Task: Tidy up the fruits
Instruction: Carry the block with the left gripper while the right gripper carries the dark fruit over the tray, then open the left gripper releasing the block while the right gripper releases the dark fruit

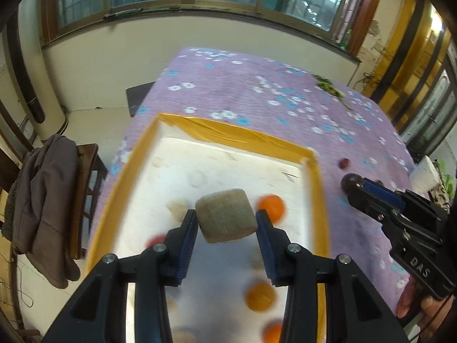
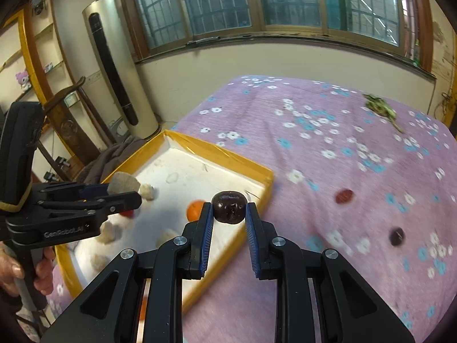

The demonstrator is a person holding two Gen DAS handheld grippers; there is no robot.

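Fingers on our left gripper (image 1: 226, 220) pinch a tan fuzzy fruit (image 1: 224, 214) above the yellow-rimmed tray (image 1: 228, 133); our right gripper (image 2: 228, 214) clamps a dark round fruit (image 2: 229, 206) over the tray's edge.

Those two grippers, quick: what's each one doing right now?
Left gripper: jaws closed on a tan block.
Right gripper: jaws closed on a dark round fruit.

Fruits around the yellow-rimmed tray (image 2: 242, 163)

Tan kiwi-like fruit (image 1: 225, 216) held above it; dark round fruit (image 2: 229, 207) held over its right rim.
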